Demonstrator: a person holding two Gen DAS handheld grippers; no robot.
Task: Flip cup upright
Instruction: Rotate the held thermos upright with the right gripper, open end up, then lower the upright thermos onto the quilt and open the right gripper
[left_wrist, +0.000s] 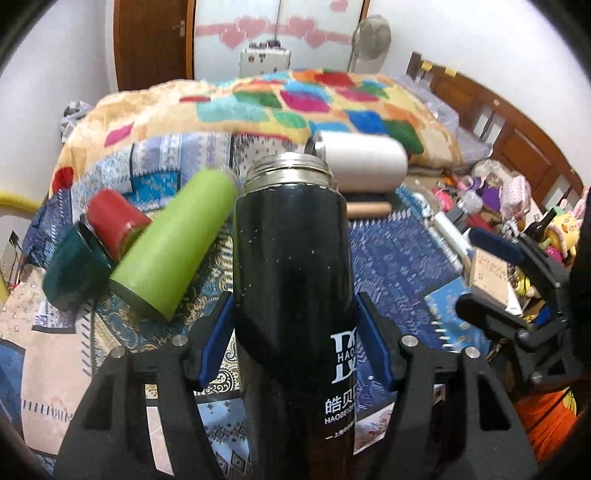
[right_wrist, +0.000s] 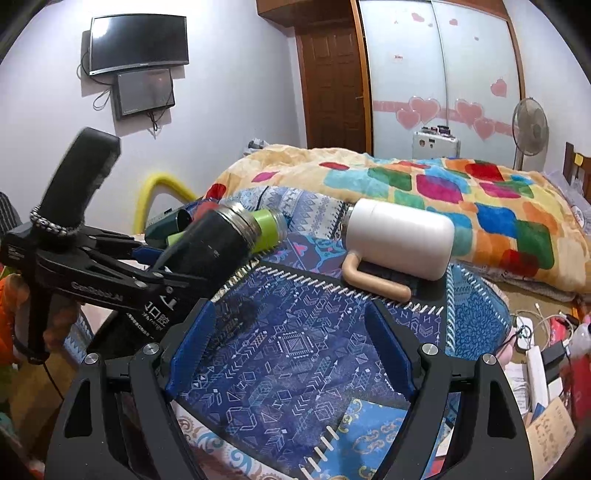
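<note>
My left gripper (left_wrist: 295, 317) is shut on a black steel flask (left_wrist: 291, 280), holding it by the body with its open silver mouth pointing away from the camera. In the right wrist view the flask (right_wrist: 207, 247) is tilted, mouth up to the right, held above the patterned cloth (right_wrist: 288, 354) by the left gripper (right_wrist: 147, 266). My right gripper (right_wrist: 291, 325) is open and empty over the blue cloth. In the left wrist view it shows at the right edge (left_wrist: 491, 273).
A green cup (left_wrist: 173, 243), a red cup (left_wrist: 114, 221) and a dark teal cup (left_wrist: 74, 269) lie on their sides at the left. A white flask (right_wrist: 399, 236) with a tan handle (right_wrist: 369, 280) lies behind. A colourful quilt (right_wrist: 443, 192) is heaped beyond; clutter lies at right.
</note>
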